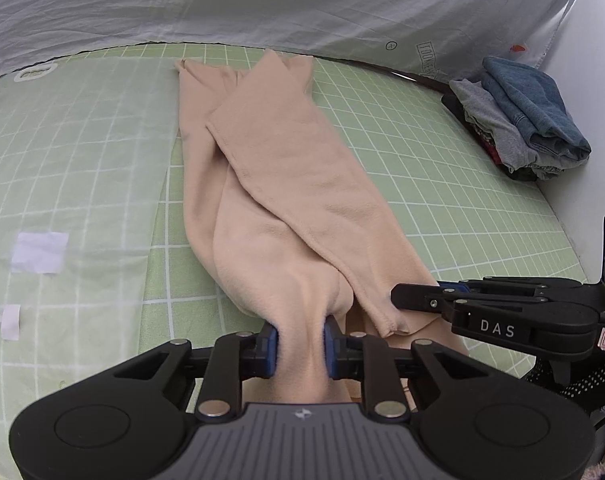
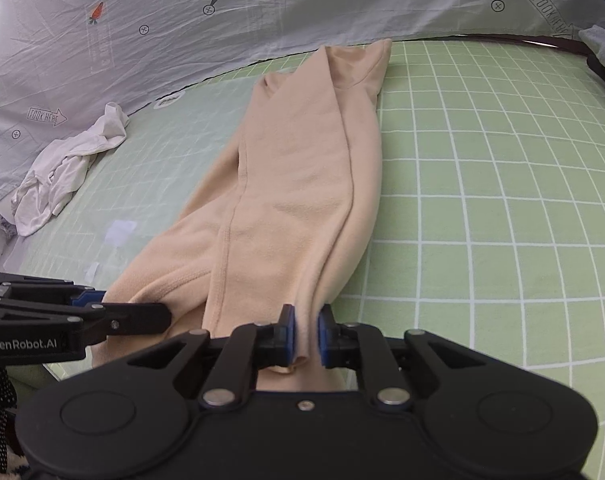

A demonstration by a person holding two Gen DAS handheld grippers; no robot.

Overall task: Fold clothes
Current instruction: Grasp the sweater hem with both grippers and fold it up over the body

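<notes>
Only the left wrist view takes in the stack of folded clothes (image 1: 522, 120), denim on grey, at the far right edge of the green checked sheet (image 1: 82, 152); it also shows two white paper scraps (image 1: 40, 252) on the sheet's left side. Only the right wrist view takes in a crumpled white garment (image 2: 66, 172) at the far left, lying against the grey printed cloth backdrop (image 2: 262, 4) with carrots and "LOOK HERE" arrows.

Beige fleece garment (image 1: 278, 184): long, narrowed, layers overlapping lengthwise, running from the near edge of the sheet away toward the backdrop. Far end lies flat; near end is lifted into both grippers.

Left gripper (image 1: 300, 346): blue pads partly closed, a thick bunch of fleece pinched between them, fabric filling the gap. Seen side-on in the right view, low left, reaching into the garment's near left corner.

Right gripper (image 2: 306, 338): blue pads nearly together, only a thin fold of the fleece edge clamped between them. In the left view it enters from the right, its tip at the hem of the near right corner.

Both grippers sit close together at the same near end, left one on the bulkier gather.
</notes>
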